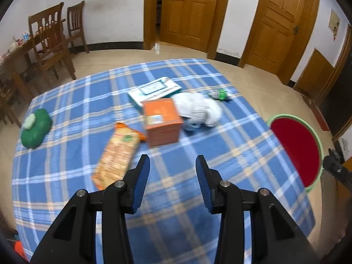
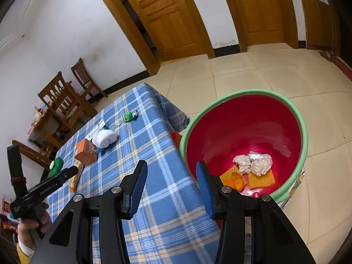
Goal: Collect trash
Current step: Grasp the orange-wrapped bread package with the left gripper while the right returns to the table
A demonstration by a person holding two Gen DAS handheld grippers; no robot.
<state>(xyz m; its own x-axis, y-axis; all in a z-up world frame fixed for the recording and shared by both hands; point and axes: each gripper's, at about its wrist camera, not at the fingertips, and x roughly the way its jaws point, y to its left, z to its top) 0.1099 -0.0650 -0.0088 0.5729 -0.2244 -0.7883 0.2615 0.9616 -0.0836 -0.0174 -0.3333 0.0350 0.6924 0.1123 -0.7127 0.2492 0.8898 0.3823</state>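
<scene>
My left gripper (image 1: 172, 165) hangs open over the blue plaid tablecloth (image 1: 66, 101), with nothing between its fingers. Just ahead and to its left lies an orange snack wrapper (image 1: 118, 154); beyond stand an orange box (image 1: 162, 121), a white crumpled cloth (image 1: 198, 110) and a teal-and-white flat pack (image 1: 154, 90). My right gripper (image 2: 171, 169) is open and empty at the table's edge, beside the red basin with a green rim (image 2: 242, 127). In the basin lie crumpled white paper (image 2: 255, 162) and orange wrappers (image 2: 261, 179).
A green lidded container (image 1: 35, 129) sits at the table's left side and a small green toy (image 1: 220, 94) at the far right. Wooden chairs (image 1: 52, 44) stand by the left wall. Wooden doors (image 1: 189, 11) lie beyond. A hand (image 2: 33, 222) holds the left gripper's handle.
</scene>
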